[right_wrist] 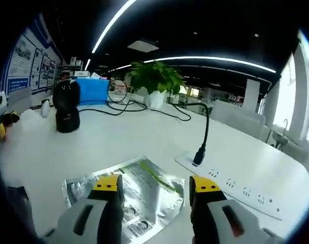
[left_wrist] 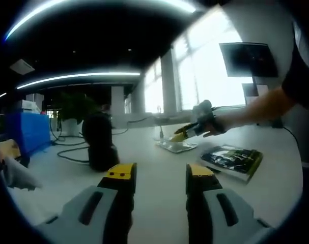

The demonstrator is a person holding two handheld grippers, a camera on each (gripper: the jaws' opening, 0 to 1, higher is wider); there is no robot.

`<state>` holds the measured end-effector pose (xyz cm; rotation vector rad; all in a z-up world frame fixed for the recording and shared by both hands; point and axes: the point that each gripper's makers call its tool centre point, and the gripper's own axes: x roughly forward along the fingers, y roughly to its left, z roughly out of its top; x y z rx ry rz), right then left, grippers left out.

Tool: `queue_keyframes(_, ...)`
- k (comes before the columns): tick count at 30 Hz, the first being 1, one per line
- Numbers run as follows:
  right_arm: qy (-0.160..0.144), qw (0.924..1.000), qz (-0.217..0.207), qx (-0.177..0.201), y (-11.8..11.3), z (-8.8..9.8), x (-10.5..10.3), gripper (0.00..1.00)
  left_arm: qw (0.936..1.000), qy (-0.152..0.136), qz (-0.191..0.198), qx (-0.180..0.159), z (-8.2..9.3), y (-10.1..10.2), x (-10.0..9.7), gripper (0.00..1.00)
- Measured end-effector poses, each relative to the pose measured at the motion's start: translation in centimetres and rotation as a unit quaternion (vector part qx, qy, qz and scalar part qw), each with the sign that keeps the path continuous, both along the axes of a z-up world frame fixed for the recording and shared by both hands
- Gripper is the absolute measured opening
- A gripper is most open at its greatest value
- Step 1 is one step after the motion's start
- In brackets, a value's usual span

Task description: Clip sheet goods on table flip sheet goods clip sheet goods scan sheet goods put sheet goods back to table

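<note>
Sheet goods lie flat on the white tabletop point(right_wrist: 118, 137): a silvery printed pouch point(right_wrist: 139, 190) sits directly under the right gripper point(right_wrist: 157, 185), whose yellow-tipped jaws stand released above it, one over the pouch's middle and one past its right edge. Just beyond the pouch a black cable point(right_wrist: 205, 132) plugs into a white power strip point(right_wrist: 235, 193). A black round device point(right_wrist: 66, 107), a blue box point(right_wrist: 93, 90) and a potted plant point(right_wrist: 154, 79) stand farther back. In the left gripper view, the left gripper point(left_wrist: 159, 175) hovers with its jaws released over bare tabletop, and the right gripper, held by a hand point(left_wrist: 215, 124), points down at the pouch point(left_wrist: 175, 145). A dark packet point(left_wrist: 233, 158) lies near that pouch, well apart from the left gripper.
</note>
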<state>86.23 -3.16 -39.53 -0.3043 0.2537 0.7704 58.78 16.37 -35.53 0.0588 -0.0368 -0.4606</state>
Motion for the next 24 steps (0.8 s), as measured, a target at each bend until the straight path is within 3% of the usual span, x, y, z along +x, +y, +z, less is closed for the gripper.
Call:
queue_keyframes(7,0.02,0.9997,0.007,0.01,0.4,-0.6,-0.5,0.48,1.0,0.0,-0.001,-0.001,0.0,-0.1,-0.2,0.31)
queue_keyframes(9,0.034,0.9994,0.01,-0.004,0.4,-1.6,-0.6,0.48,1.0,0.0,-0.001,-0.001,0.0,-0.1,-0.2,0.31)
queue_keyframes(10,0.026,0.9995,0.014,-0.013,0.4,-1.8,-0.6,0.47,1.0,0.0,-0.002,-0.001,0.0,-0.1,-0.3,0.31)
queue_keyframes(24,0.075,0.9966,-0.005,0.035,0.3,-2.6,-0.5,0.45,1.0,0.001,0.0,0.003,0.0,-0.2,-0.5,0.31)
